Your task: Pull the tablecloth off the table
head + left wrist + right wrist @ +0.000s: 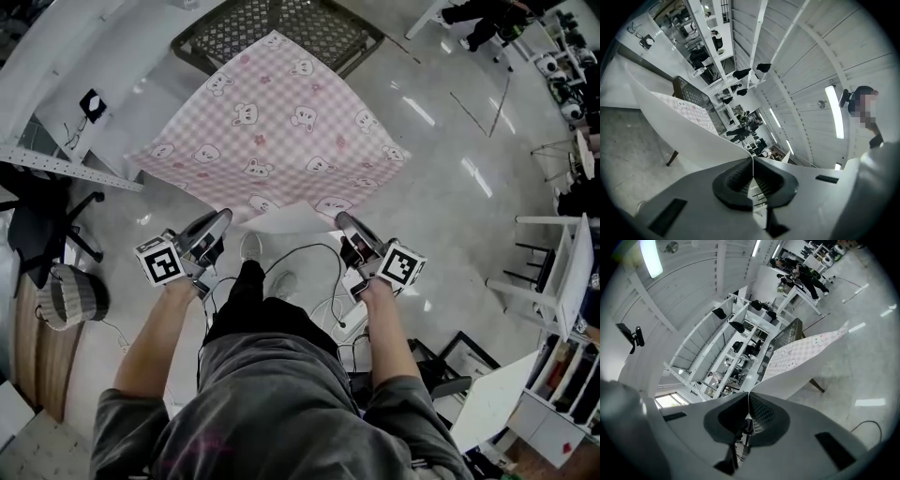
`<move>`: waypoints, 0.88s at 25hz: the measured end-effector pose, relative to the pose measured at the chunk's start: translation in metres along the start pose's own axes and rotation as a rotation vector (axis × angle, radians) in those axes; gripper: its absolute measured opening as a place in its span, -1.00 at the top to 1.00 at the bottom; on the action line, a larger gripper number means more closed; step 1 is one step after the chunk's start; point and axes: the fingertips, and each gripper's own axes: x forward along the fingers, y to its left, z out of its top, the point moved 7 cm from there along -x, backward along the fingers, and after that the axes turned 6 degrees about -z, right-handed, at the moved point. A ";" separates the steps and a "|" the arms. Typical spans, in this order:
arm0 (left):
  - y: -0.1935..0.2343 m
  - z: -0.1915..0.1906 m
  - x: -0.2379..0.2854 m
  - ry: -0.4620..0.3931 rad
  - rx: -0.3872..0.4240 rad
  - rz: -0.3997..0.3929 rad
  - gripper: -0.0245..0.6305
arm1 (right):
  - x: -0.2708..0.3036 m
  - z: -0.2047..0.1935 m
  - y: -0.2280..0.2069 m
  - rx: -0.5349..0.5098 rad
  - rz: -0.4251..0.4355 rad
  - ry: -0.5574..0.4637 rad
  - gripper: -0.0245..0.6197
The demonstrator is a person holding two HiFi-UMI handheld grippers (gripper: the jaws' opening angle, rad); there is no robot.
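Both grippers clamp the near edge of the tablecloth, stretched from the table toward the person.

Left gripper (pixel 221 217) and right gripper (pixel 343 221) each have their jaws pressed together on the thin near hem of the pink bear-print tablecloth (pixel 281 131); both gripper views show the white underside pinched between the pads. The hem between them curls up white. The far corner lies on the dark lattice table (pixel 234 28), and the side corners hang free over the floor (pixel 441 197), glossy and open to the right. On the left, a white rail (pixel 66 167) and a black office chair (pixel 37 225) stand near the cloth's corner. The table's far side is cut off by the top of the head view and its near part is under the cloth. The person's body hides the floor below; cables (pixel 309 258) lie by the shoes.
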 end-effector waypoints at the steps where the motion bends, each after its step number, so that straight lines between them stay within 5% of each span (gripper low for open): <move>1: -0.005 -0.001 -0.001 -0.001 0.004 -0.004 0.92 | -0.003 0.000 0.005 0.001 0.014 -0.004 0.91; 14: -0.070 -0.013 -0.019 -0.031 0.063 -0.076 0.92 | -0.057 -0.009 0.041 -0.060 0.038 -0.011 0.91; 22: -0.117 -0.019 -0.036 -0.060 0.092 -0.123 0.92 | -0.085 -0.014 0.078 -0.082 0.139 -0.021 0.91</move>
